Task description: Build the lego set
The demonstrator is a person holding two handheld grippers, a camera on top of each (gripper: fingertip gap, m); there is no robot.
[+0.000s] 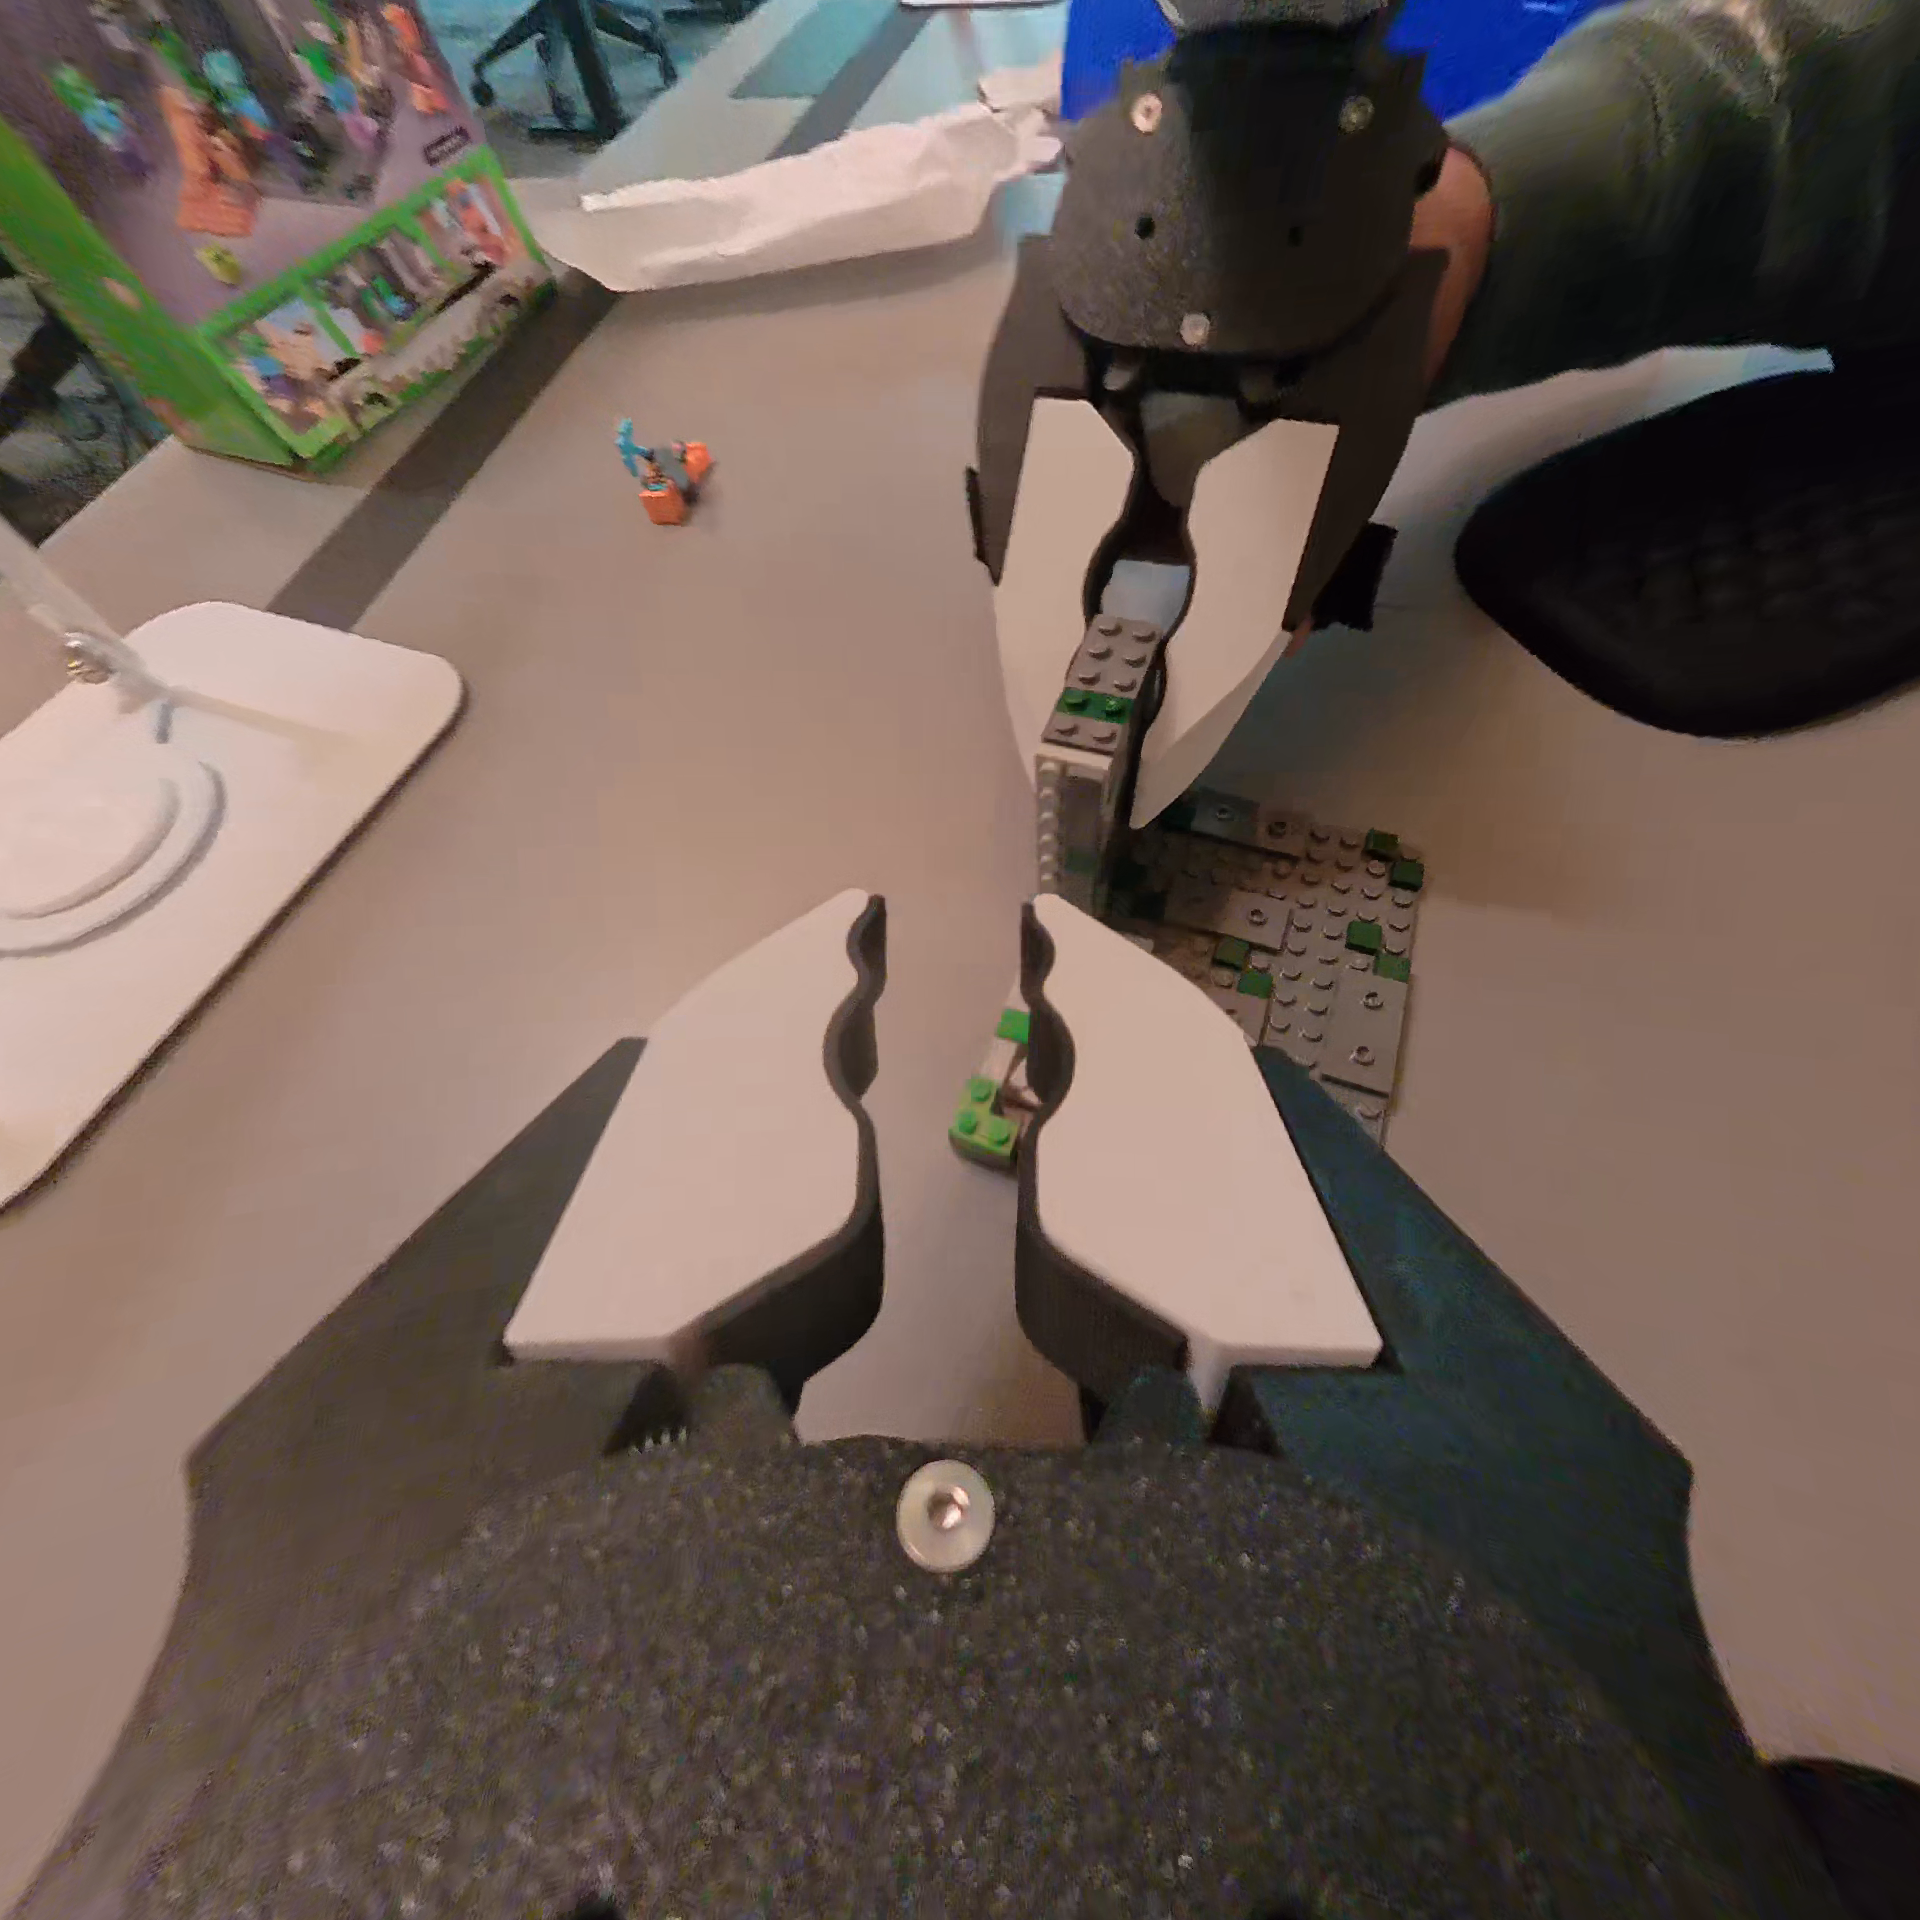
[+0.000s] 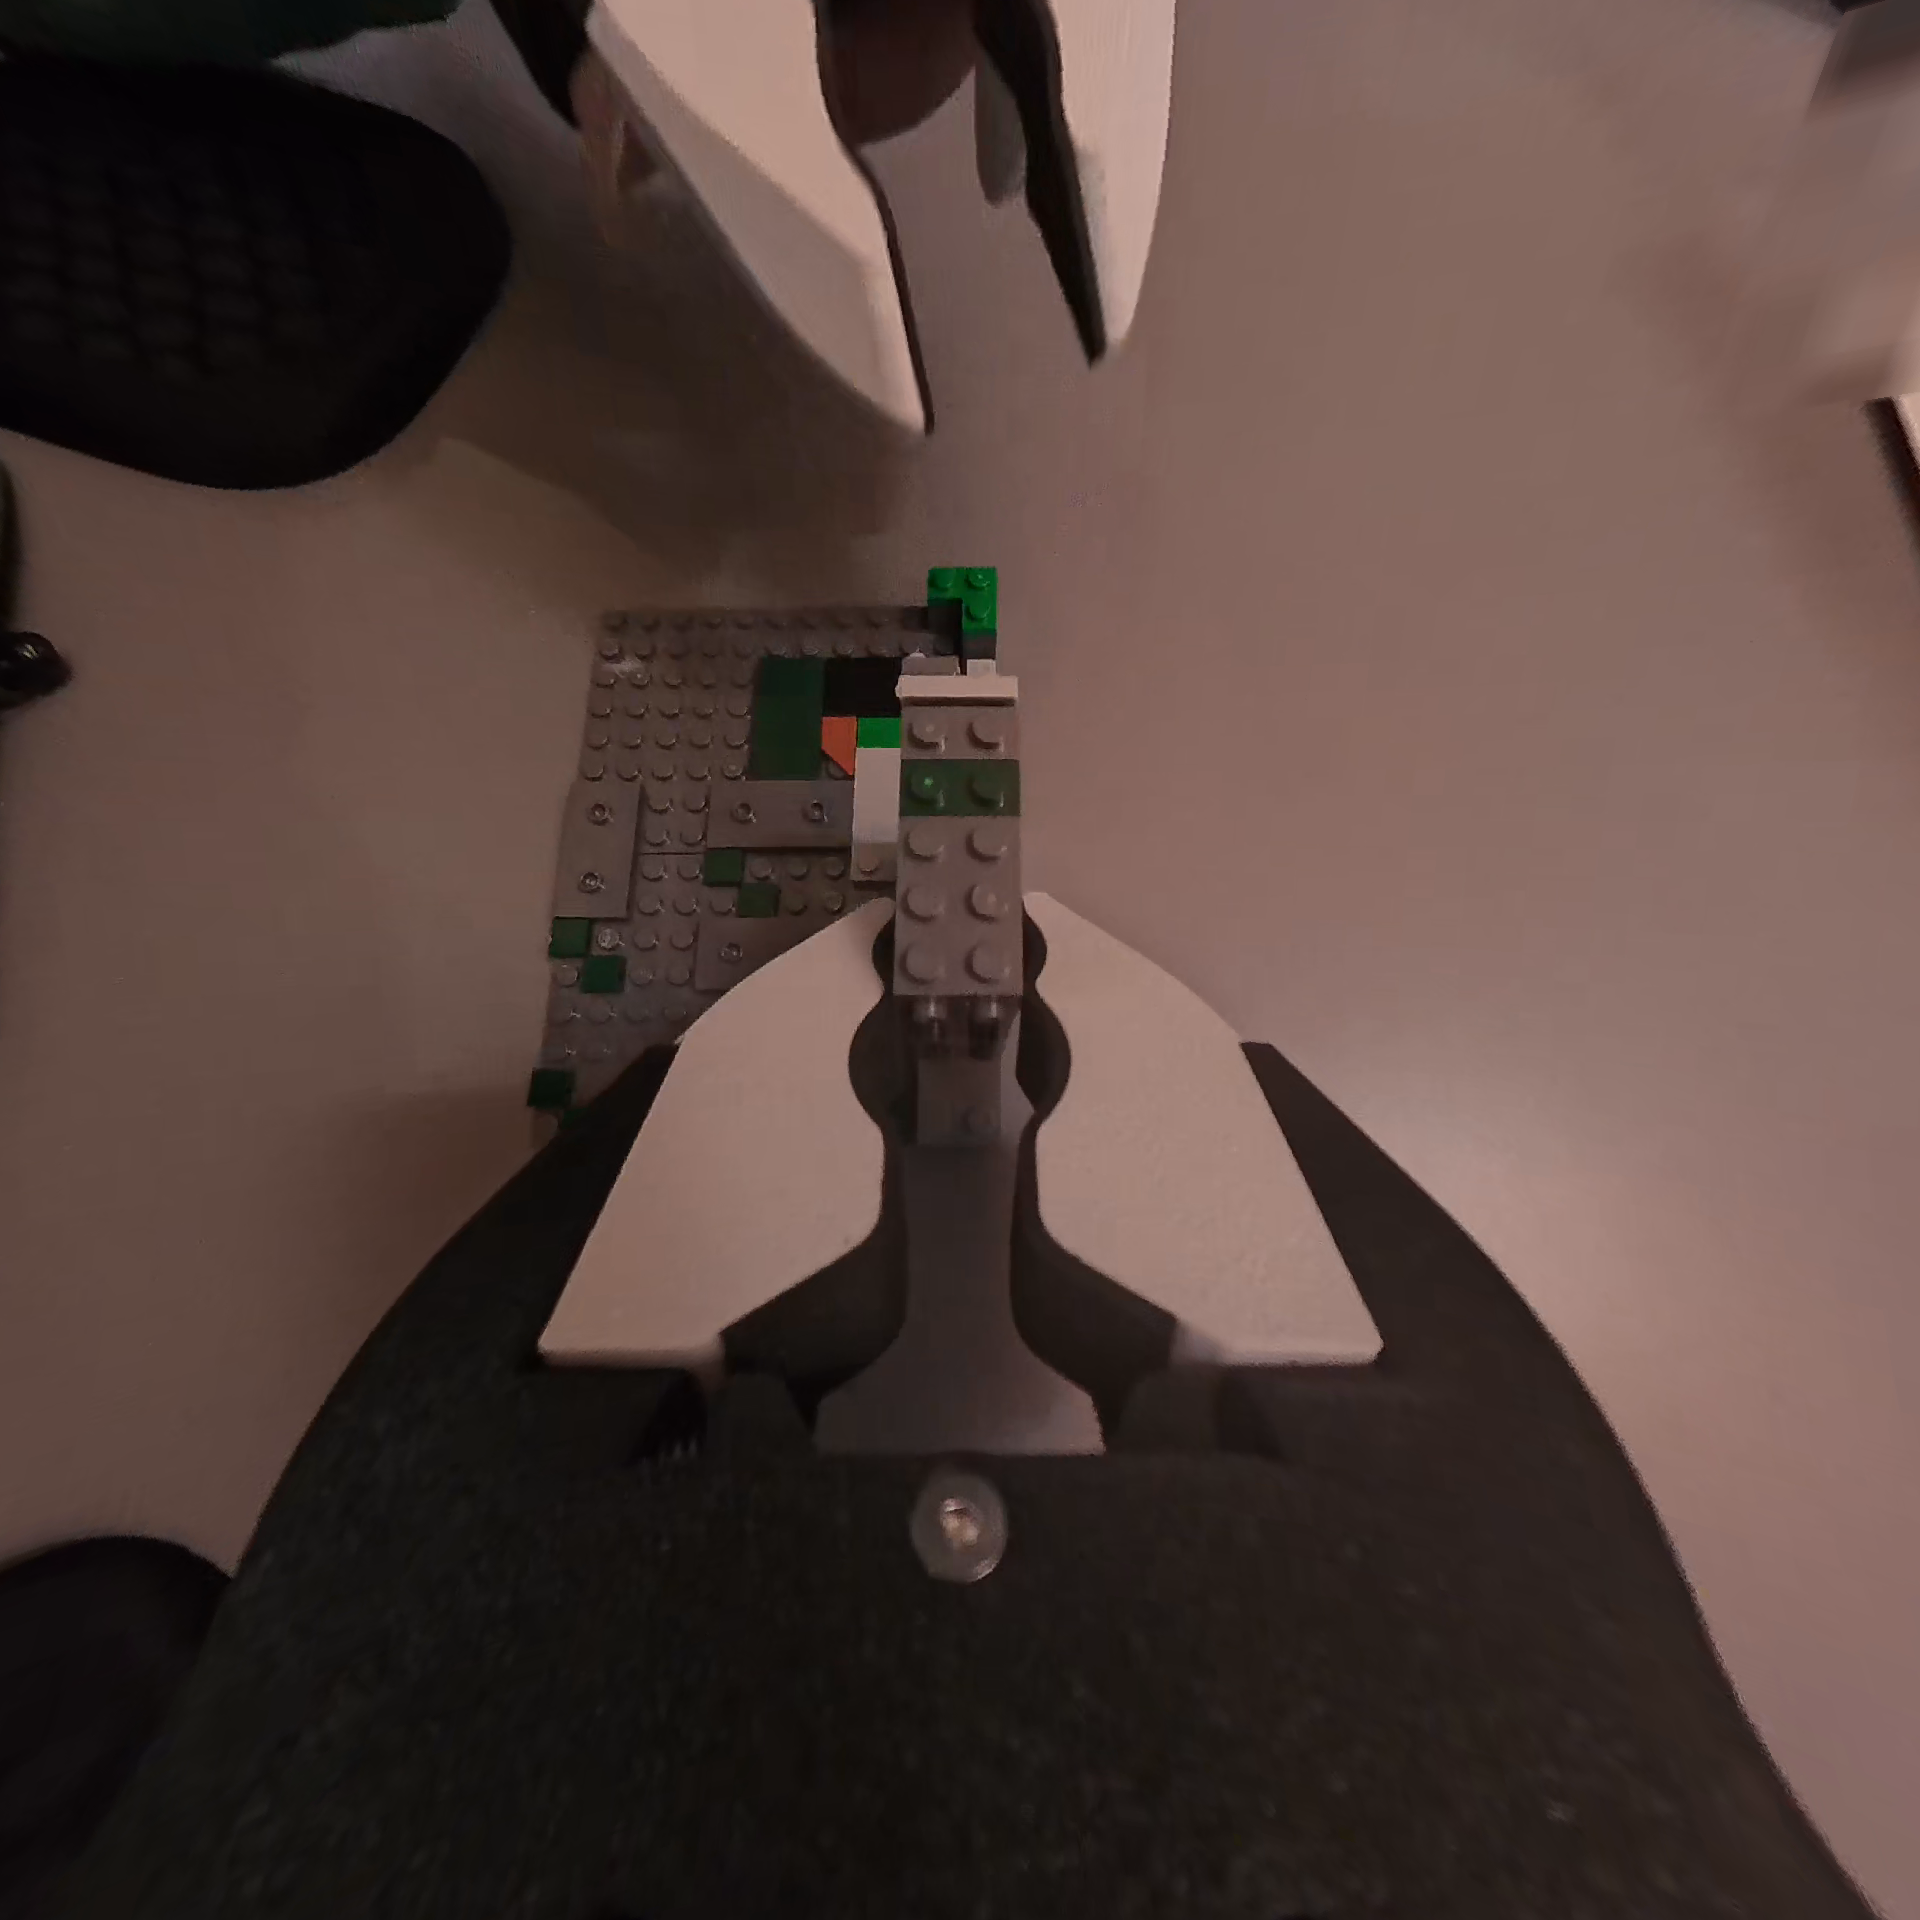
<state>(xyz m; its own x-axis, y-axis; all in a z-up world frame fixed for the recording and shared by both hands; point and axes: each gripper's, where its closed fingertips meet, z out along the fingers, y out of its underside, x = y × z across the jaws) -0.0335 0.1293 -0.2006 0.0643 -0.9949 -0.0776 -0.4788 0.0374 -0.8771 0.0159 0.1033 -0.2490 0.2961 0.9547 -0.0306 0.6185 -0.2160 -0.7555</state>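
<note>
On the grey table (image 1: 727, 790): a flat studded plate, a small loose block piece, a tiny figure, a printed box, crumpled paper and a white stand base
Right gripper (image 2: 961, 925): clamped on a tall narrow wall of grey blocks (image 2: 958, 862); its white fingers (image 2: 769, 1101) press the wall's two sides; in the left wrist view the same gripper (image 1: 1101, 769) comes in from the far side, tips pointing down and toward the camera
Wall of blocks: grey with one dark green band and a pale cap at the far end; its lower end meets the corner of the plate in the left wrist view (image 1: 1091, 748); whether it is seated on the studs, I cannot tell
Plate (image 2: 665, 769): grey, dotted with dark green tiles and smooth grey tiles; lying flat just beside the table's near edge in the left wrist view (image 1: 1320, 977)
Left gripper (image 1: 954, 914): jaws parted with bare table between them, holding nothing; hovering just short of the plate
Loose piece (image 1: 992, 1112): green and grey, on the table beside the plate, partly hidden by the left gripper's right finger
Figure (image 1: 670, 478): orange and blue, well apart from the plate
Box (image 1: 270, 229): green-edged, printed, at the far left
Paper (image 1: 821, 203): white, crumpled, far side of the table
Stand base (image 1: 197, 831): white, rounded corners, at the left
Chair (image 1: 1704, 582): black mesh seat past the table edge
</note>
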